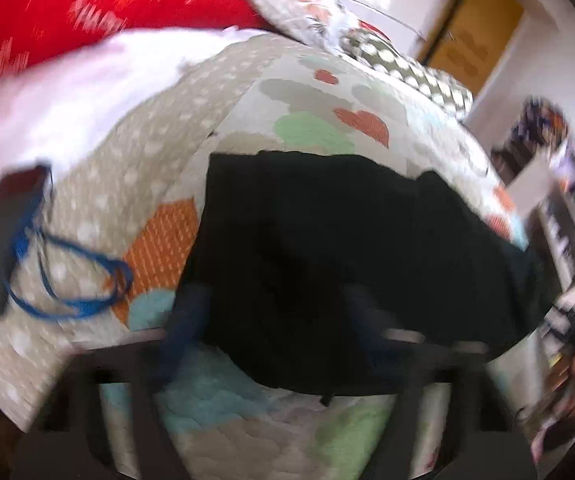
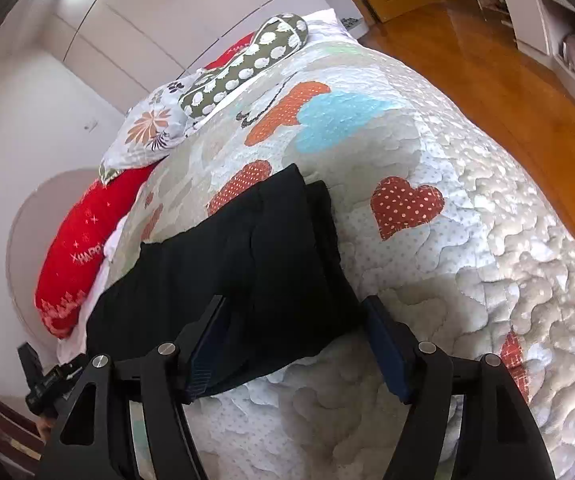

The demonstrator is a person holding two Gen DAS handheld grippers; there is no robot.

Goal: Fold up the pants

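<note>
The black pants point(image 1: 347, 256) lie in a folded stack on the patchwork quilt point(image 1: 159, 152). The left wrist view is motion-blurred. My left gripper point(image 1: 275, 312) is open, its fingers just above the pants' near edge, nothing between them. In the right wrist view the pants point(image 2: 255, 264) lie in layers with a second layer sticking out at the right side. My right gripper point(image 2: 293, 320) is open, its jaws either side of the near right corner of the pants, not closed on the cloth.
A red pillow point(image 2: 83, 248), a floral pillow point(image 2: 147, 132) and a dotted cushion point(image 2: 247, 60) lie at the bed's head. A dark device with a blue cord point(image 1: 15, 248) lies on the quilt left of the pants. The wooden floor point(image 2: 507, 80) runs along the bed's right edge.
</note>
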